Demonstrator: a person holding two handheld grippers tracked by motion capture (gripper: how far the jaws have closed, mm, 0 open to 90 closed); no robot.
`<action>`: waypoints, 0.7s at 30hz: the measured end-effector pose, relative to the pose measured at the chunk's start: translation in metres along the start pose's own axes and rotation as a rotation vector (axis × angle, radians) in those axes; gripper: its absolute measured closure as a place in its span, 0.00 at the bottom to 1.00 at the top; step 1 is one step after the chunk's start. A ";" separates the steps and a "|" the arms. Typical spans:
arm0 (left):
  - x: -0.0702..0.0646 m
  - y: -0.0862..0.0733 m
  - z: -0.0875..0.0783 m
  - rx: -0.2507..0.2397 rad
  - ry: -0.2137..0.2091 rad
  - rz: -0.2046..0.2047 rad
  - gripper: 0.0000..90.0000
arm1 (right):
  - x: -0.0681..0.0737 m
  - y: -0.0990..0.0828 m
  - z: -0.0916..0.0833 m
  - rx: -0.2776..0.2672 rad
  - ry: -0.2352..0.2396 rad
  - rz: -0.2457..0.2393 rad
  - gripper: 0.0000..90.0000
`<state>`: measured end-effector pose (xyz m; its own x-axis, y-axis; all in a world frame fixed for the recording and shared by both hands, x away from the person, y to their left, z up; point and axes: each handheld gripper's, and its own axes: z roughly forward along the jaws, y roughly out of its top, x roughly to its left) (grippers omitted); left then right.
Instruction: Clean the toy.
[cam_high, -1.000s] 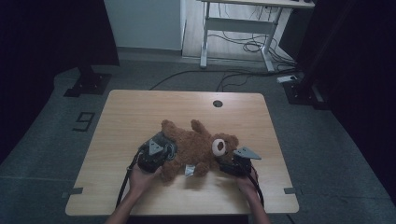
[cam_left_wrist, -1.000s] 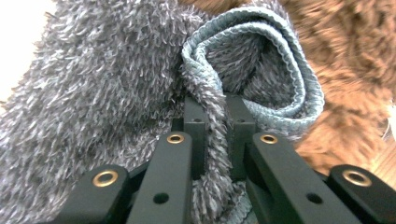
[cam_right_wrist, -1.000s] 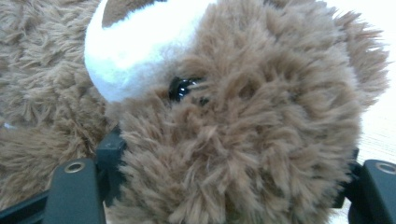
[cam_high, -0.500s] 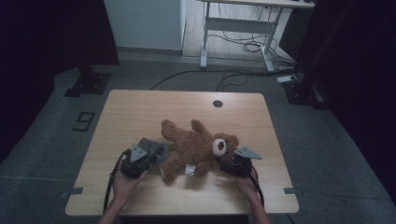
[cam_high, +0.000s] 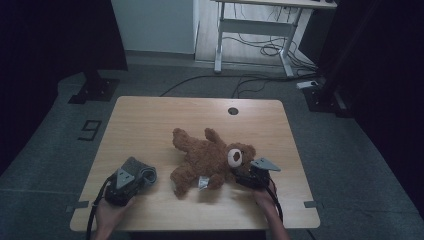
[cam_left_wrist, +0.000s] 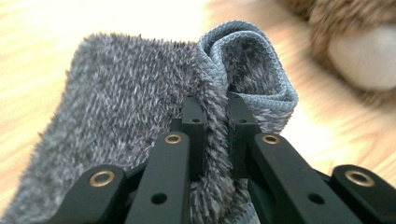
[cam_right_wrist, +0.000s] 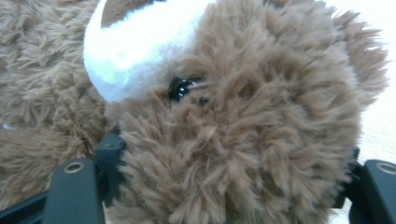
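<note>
A brown teddy bear (cam_high: 210, 157) lies on its back in the middle of the wooden table (cam_high: 150, 115), head toward the right. My right gripper (cam_high: 241, 176) is shut on the bear's head (cam_right_wrist: 233, 116), one jaw on each side of the fur. My left gripper (cam_high: 134, 179) sits near the table's front left, shut on a grey fuzzy sock (cam_high: 144, 173). In the left gripper view the jaws (cam_left_wrist: 215, 105) pinch the sock's folded cuff (cam_left_wrist: 130, 93), and the bear's pale-soled foot (cam_left_wrist: 364, 60) shows blurred beyond it, apart from the sock.
A cable hole (cam_high: 233, 110) sits near the table's far edge. Behind the table stand a white desk frame (cam_high: 255, 35) with cables on the floor and a dark stand base (cam_high: 95, 90). A taped mark (cam_high: 90, 130) lies on the floor at the left.
My left gripper has moved left and toward the front edge, away from the bear's leg, carrying the grey sock with it. The right gripper and the bear have stayed put.
</note>
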<state>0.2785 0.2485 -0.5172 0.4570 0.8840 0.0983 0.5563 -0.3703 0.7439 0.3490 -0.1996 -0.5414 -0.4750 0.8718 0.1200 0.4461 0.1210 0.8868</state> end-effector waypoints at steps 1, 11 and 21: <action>0.002 -0.003 0.000 0.011 -0.002 -0.004 0.89 | 0.000 0.000 0.000 0.000 0.000 0.000 0.29; 0.001 -0.006 0.008 0.018 -0.060 0.015 0.62 | 0.002 0.002 -0.001 0.010 -0.014 -0.009 0.19; -0.016 0.022 -0.003 -0.097 -0.024 0.041 0.30 | 0.007 0.007 -0.011 0.025 -0.018 -0.021 0.10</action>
<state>0.2817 0.2274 -0.5005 0.4951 0.8611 0.1155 0.4671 -0.3759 0.8003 0.3400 -0.1977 -0.5297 -0.4710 0.8772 0.0930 0.4546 0.1511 0.8778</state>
